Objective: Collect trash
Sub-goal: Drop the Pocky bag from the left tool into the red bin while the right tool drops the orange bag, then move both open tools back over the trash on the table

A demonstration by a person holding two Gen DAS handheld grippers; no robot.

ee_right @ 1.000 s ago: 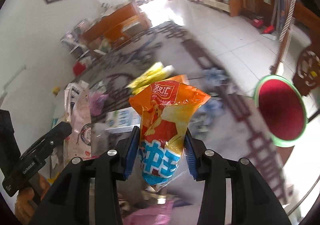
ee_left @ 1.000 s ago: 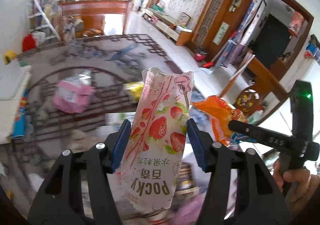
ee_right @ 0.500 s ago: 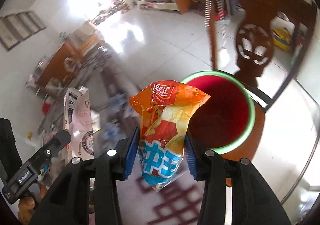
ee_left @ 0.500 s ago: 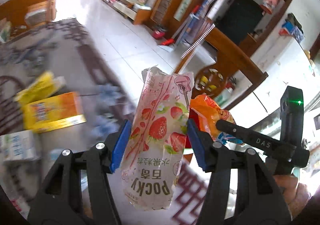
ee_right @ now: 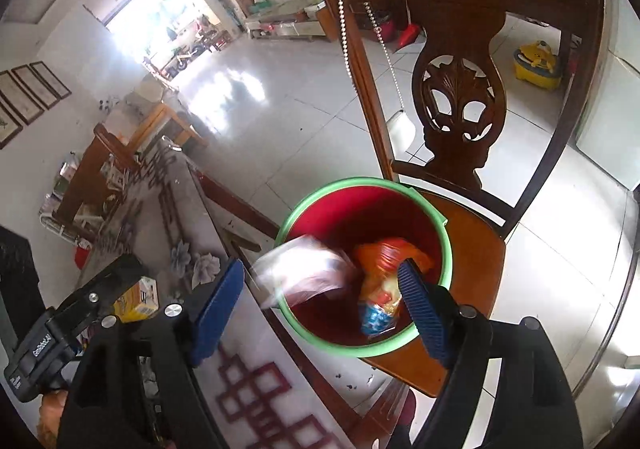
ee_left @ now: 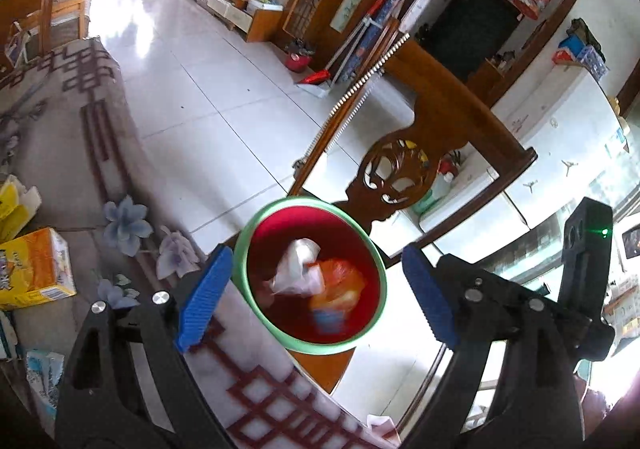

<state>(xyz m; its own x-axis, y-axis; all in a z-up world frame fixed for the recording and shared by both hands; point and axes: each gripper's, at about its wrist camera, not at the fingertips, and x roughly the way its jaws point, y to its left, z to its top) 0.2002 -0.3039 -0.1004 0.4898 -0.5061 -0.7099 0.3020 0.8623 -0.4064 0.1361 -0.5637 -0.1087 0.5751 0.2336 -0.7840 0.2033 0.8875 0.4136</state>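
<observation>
**Both wrappers in the bin**

A carved wooden chair (ee_right: 464,105) stands on the tiled floor, and on its seat sits the red bin (ee_left: 362,245) with a green rim. Above it, the left gripper (ee_left: 316,297) and right gripper (ee_right: 320,309) both gape wide, holding nothing. Inside the bin lie a blurred pale wrapper (ee_left: 298,267) and an orange snack bag (ee_right: 384,277), side by side.
</observation>
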